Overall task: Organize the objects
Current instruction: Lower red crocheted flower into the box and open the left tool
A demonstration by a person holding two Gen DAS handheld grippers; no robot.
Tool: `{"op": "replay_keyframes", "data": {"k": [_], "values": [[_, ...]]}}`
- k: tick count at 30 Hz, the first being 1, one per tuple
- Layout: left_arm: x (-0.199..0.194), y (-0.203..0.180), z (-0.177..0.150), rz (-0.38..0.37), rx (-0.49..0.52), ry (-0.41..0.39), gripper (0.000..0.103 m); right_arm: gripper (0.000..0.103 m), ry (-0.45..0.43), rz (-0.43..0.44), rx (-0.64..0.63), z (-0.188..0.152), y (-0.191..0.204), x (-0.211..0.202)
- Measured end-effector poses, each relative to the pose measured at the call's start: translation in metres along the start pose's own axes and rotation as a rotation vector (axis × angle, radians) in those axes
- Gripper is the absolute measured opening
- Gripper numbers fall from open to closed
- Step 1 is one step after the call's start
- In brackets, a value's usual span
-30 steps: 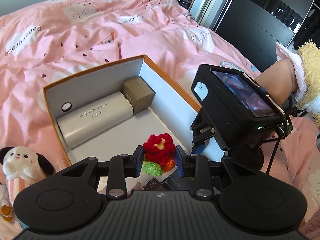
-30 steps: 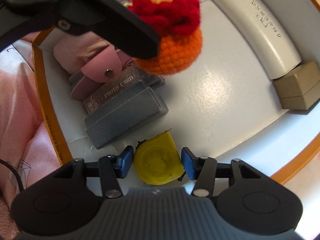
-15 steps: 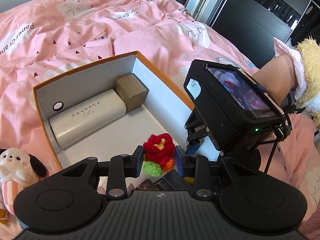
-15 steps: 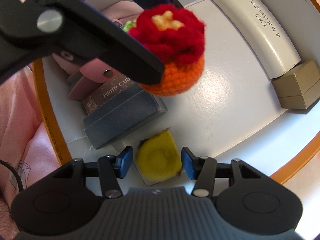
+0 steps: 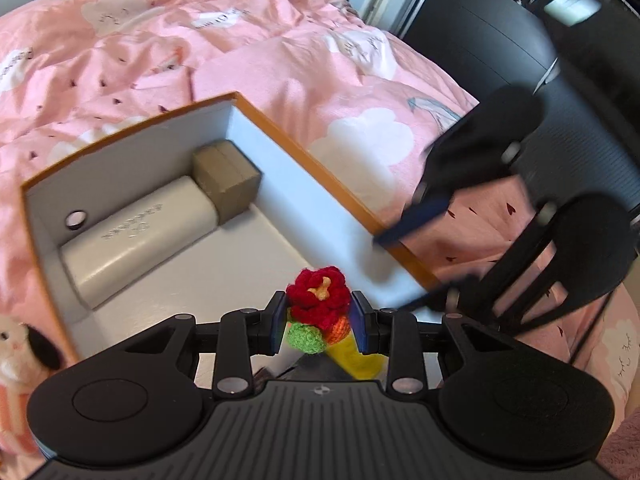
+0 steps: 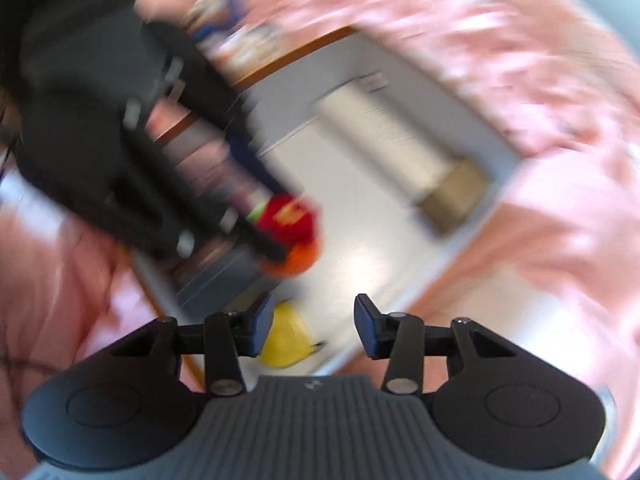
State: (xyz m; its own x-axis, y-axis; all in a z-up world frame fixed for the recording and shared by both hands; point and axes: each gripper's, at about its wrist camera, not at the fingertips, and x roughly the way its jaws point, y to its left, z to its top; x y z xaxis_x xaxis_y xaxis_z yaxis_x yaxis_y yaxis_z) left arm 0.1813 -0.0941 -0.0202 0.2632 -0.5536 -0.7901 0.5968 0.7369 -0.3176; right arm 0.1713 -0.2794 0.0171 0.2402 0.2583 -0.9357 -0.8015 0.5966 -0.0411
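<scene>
Right wrist view: our right gripper [image 6: 314, 330] has let go of the yellow item [image 6: 286, 340], lifted clear, jaws just narrowed, empty | yellow item sits in box [image 5: 304, 148] | left gripper [image 5: 319, 326] still clamps crochet flower [image 5: 320, 308] over box floor | flower goes in next, we reckon

The left tool [image 5: 319, 322] points steeply down, its jaws clamped on a crochet flower [image 5: 318, 304]. The right tool [image 6: 314, 330] has just been closing, with nothing between its jaws.
</scene>
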Motion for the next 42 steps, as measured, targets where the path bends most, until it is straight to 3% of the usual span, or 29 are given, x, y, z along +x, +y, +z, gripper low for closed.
{"op": "replay_keyframes", "data": {"k": [4, 9, 12, 13, 17, 21, 31, 42], "values": [[0.026, -0.010, 0.006, 0.033, 0.027, 0.060, 0.037, 0.046, -0.081, -0.206, 0.187, -0.022, -0.009, -0.014], [0.065, -0.014, 0.010, 0.069, 0.038, 0.171, 0.037, 0.040, -0.130, -0.273, 0.313, -0.028, -0.018, -0.005], [0.085, -0.017, 0.011, 0.086, 0.048, 0.223, 0.037, 0.039, -0.159, -0.262, 0.366, -0.018, -0.022, 0.003], [0.090, -0.019, 0.012, 0.087, 0.052, 0.239, 0.037, 0.039, -0.165, -0.262, 0.374, -0.024, -0.006, 0.000], [0.103, -0.026, 0.014, 0.103, 0.095, 0.287, 0.037, 0.039, -0.177, -0.253, 0.397, -0.024, -0.020, 0.008], [0.105, -0.029, 0.012, 0.061, 0.109, 0.344, 0.037, 0.039, -0.170, -0.230, 0.427, -0.027, -0.023, 0.018], [0.096, -0.018, -0.001, 0.084, 0.064, 0.340, 0.038, 0.039, -0.175, -0.220, 0.445, -0.029, -0.015, 0.019], [0.086, 0.003, -0.012, 0.122, -0.019, 0.329, 0.051, 0.041, -0.169, -0.234, 0.441, -0.027, -0.010, 0.018]]}}
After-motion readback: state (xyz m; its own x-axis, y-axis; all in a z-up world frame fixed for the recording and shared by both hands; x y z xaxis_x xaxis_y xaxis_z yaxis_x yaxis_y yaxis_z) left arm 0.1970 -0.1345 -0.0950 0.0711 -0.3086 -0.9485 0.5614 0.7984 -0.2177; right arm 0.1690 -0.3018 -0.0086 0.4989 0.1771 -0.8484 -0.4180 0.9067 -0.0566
